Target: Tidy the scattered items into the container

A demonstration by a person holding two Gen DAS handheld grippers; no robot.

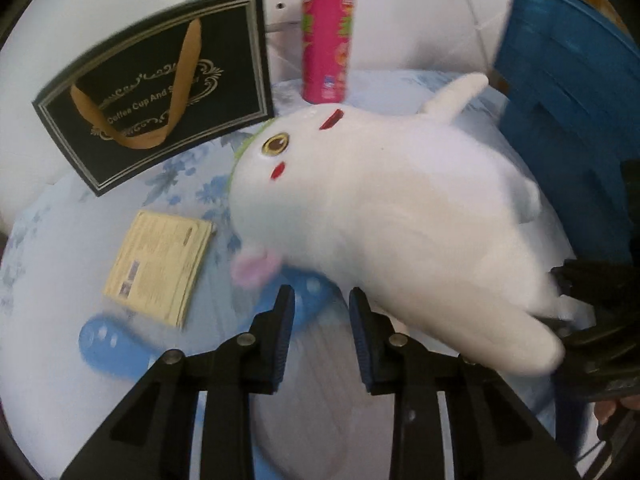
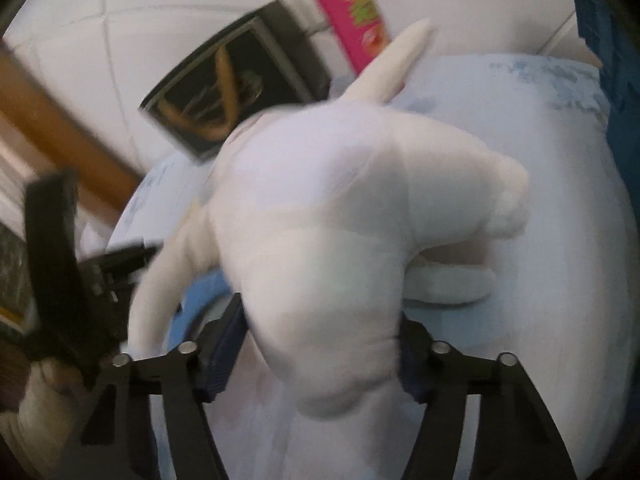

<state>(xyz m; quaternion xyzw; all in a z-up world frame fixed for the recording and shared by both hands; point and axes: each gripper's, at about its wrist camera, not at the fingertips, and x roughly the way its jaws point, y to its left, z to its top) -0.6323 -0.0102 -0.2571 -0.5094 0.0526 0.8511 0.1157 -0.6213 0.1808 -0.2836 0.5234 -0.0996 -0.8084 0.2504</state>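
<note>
The left tool (image 1: 321, 295) points down at the worktop (image 1: 52, 280), which is covered in a pale blue flowered cloth. Its jaws are narrow, with a clear gap and nothing between them. Just under and beyond its tips lies a blue plastic item (image 1: 108, 348) with pale spots; its shape is too blurred to name.

The right tool (image 2: 320, 320) is clamped across the rear end of a white plush toy (image 2: 320, 220), with the soft body bulging between the two pads. In the left wrist view the plush stretches from that grip at the right edge towards the middle of the worktop, with its face and yellow eye turned to the camera. Whether it rests on the cloth or hangs clear, I cannot tell.

To the left of the plush, a flat yellow booklet (image 1: 160, 264) lies on the cloth. Further back, a black gift bag (image 1: 152, 112) with a gold ribbon handle stands at the far-left edge; its mouth faces away, so its contents are hidden. A pink snack can (image 1: 326, 40) with a yellow lid stands upright behind the plush's head.

At the far right is a blue slatted crate (image 1: 568, 92). Only its outer wall shows, so what is inside cannot be seen. The plush is outside it.
</note>
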